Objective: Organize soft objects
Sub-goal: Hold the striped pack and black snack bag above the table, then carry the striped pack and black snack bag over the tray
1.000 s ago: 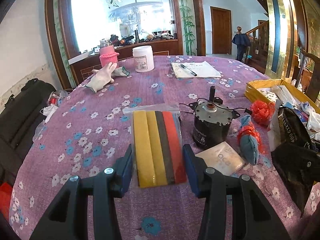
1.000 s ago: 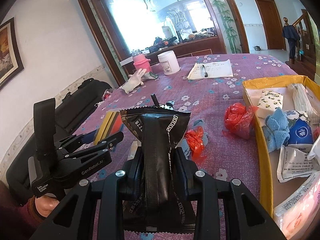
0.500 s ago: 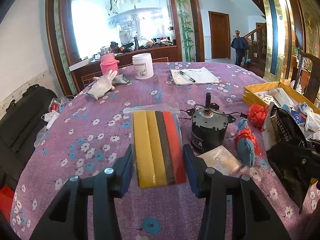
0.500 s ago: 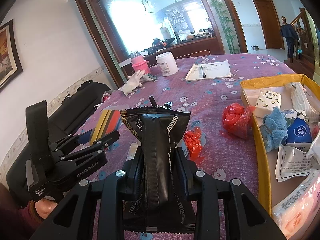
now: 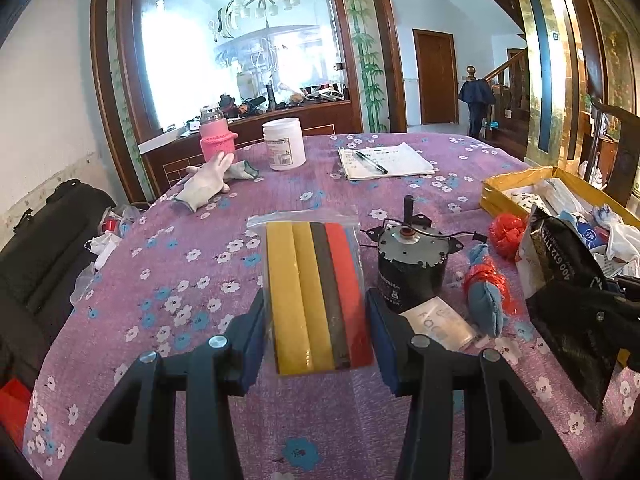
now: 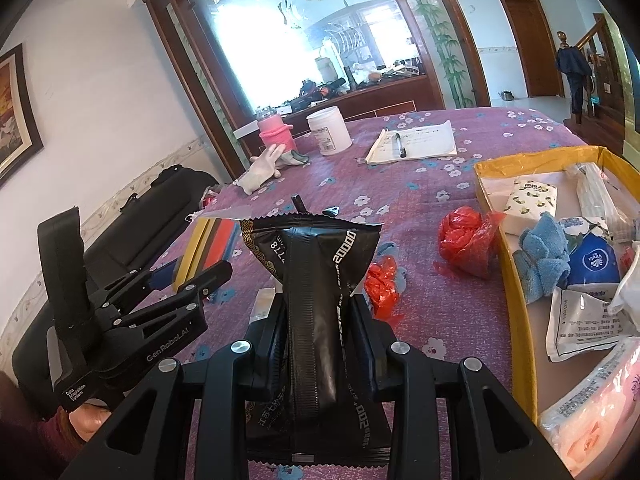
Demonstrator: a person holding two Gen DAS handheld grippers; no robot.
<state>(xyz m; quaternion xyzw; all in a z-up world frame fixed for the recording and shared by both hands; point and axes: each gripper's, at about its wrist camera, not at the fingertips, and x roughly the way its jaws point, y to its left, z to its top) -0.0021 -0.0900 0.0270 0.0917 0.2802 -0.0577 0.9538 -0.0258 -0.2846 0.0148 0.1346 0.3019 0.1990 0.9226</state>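
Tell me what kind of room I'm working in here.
Most likely a dining or living room in a home: a round table under a purple flowered cloth, a wood-framed glass partition with a chandelier reflected in it, and a wooden staircase by the door.

- We see a small black motor (image 5: 410, 268) on the purple flowered tablecloth (image 5: 160, 280).
- We see a white jar (image 5: 283, 143), a notepad (image 5: 386, 160) with a pen (image 5: 371, 161).

Bright window (image 5: 240, 60) glare; sharp, fisheye-warped edges.
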